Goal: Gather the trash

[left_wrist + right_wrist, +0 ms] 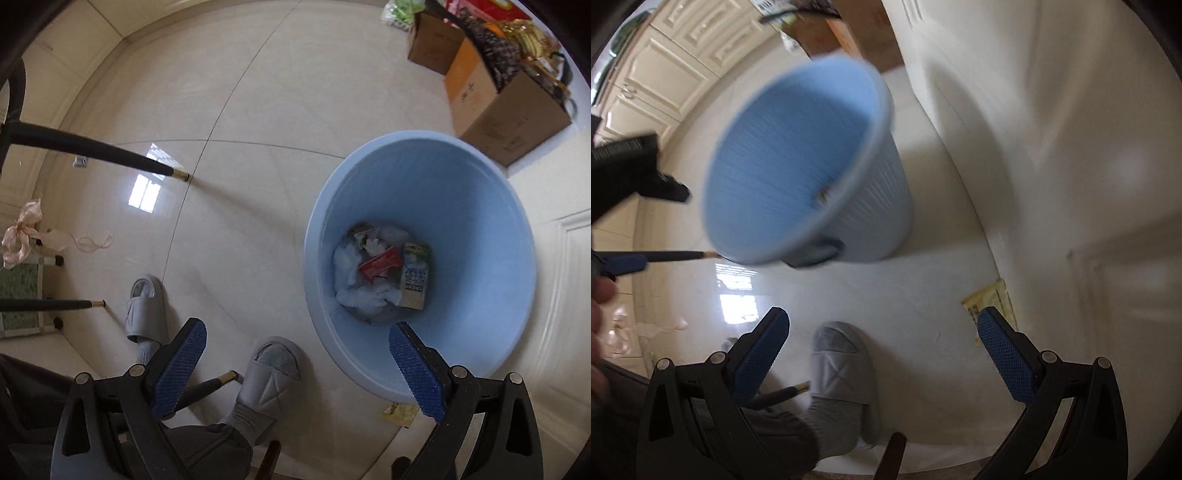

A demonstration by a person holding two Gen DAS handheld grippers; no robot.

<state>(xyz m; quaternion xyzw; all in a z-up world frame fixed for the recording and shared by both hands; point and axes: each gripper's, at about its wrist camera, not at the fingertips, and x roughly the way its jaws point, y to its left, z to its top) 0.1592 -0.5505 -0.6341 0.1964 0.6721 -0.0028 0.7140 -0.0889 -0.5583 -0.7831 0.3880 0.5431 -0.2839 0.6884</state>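
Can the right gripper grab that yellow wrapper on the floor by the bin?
Probably yes. The right gripper has its jaws wide open and empty, and the yellow wrapper lies flat on bare floor beside the blue bin, with nothing covering it.

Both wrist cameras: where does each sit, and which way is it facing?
Left wrist: on the open left gripper, facing steeply down into the light blue plastic trash bin; grey slippers show.
Right wrist: on the open right gripper, facing the floor beside the bin; one slipper shows.
Shared: bin, slipper, yellow wrapper.
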